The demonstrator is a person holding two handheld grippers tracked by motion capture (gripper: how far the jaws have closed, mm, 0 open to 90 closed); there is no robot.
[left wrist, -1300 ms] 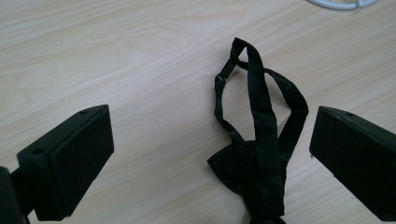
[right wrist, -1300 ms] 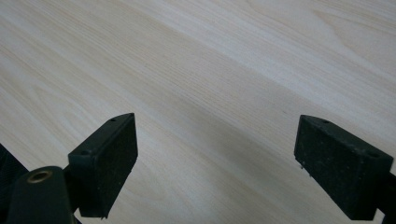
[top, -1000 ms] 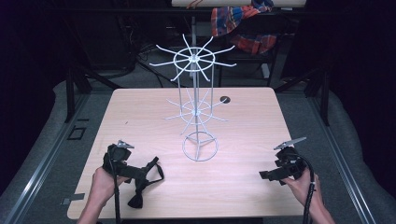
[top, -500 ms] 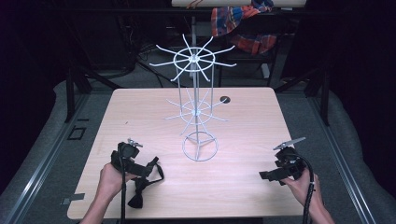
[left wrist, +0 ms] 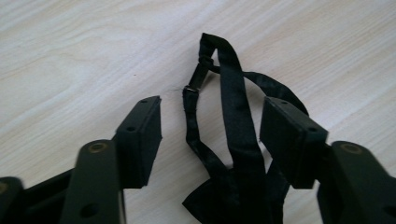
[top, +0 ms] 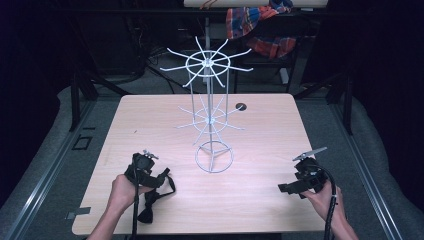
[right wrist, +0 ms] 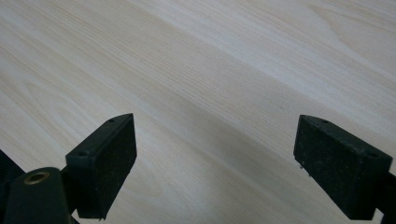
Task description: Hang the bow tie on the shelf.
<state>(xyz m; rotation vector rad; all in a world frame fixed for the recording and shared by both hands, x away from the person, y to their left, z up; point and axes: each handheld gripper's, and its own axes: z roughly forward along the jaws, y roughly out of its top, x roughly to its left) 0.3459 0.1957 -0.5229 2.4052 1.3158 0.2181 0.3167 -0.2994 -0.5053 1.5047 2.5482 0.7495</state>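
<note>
Between the jaws of the left gripper (left wrist: 210,128) lie the two strap lengths of a black bow tie (left wrist: 233,154), flat on the wooden table (left wrist: 70,56). The jaws have just been closing and now stand about half apart; light wood shows between the left pad and the nearer strap, and whether the right pad touches the fabric cannot be told, so no grip is seen. The straps run up from the knot at the bottom edge of the left gripper view, cross past a small metal slider and loop away beyond the jaw tips.

In the high view the left gripper (top: 161,176) sits at the near left of the table, tips over the bow tie (top: 150,202), whose bow lies toward the near edge. A white wire display stand (top: 210,115) rises at the middle of the table, near the tie but apart from it.

The right gripper (right wrist: 212,161) hovers wide open over bare wood, holding nothing; in the high view the right gripper (top: 286,189) is at the near right, well apart from the tie.
</note>
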